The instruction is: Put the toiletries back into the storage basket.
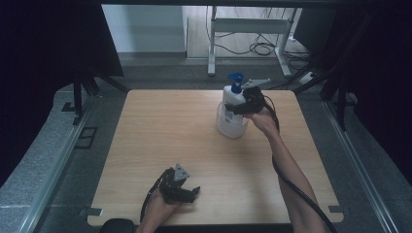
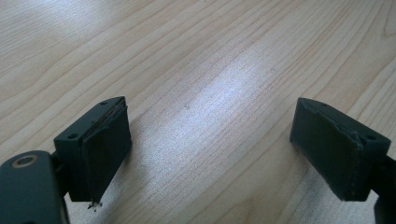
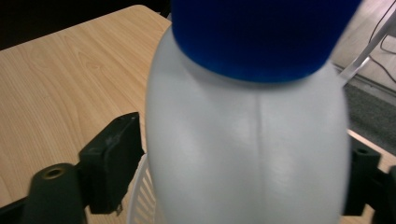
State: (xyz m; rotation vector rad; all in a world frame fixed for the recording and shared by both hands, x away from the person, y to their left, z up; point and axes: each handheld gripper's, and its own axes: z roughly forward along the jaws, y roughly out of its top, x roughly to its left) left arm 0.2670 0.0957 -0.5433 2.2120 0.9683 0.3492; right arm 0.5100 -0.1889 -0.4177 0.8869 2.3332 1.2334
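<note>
1. Two grippers are at work over the light wood-grain table (image 1: pixel 194 145). The right gripper (image 1: pixel 241 104) is at the far right part of the table, and the left gripper (image 1: pixel 187 193) lies near the front edge, well apart from it.

2. The thing in hand is a white plastic pump bottle with a blue pump head (image 1: pixel 233 94). It stands upright with its lower part inside a clear, round plastic container (image 1: pixel 229 125).

3. In the right gripper view, the bottle's white body (image 3: pixel 247 149) sits between the two black jaws, one on each side at shoulder height. The jaws look clamped on the bottle, though the actual contact is hidden behind its curve.

4. In the left gripper view, the left gripper (image 2: pixel 210 144) has its jaws spread wide with nothing between them, just bare wood beneath. It appears to be resting idle.

5. Progress, as I judge it: the grasp on the bottle is made, and the bottle is down in the container or nearly so. Whether it is being put in or taken out cannot be told from this moment. Either a release or a lift is what remains.

6. Containers: the clear one holds the pump bottle. Whether anything else lies in it cannot be made out. A ribbed rim (image 3: pixel 140 196) shows just below the bottle.
</note>
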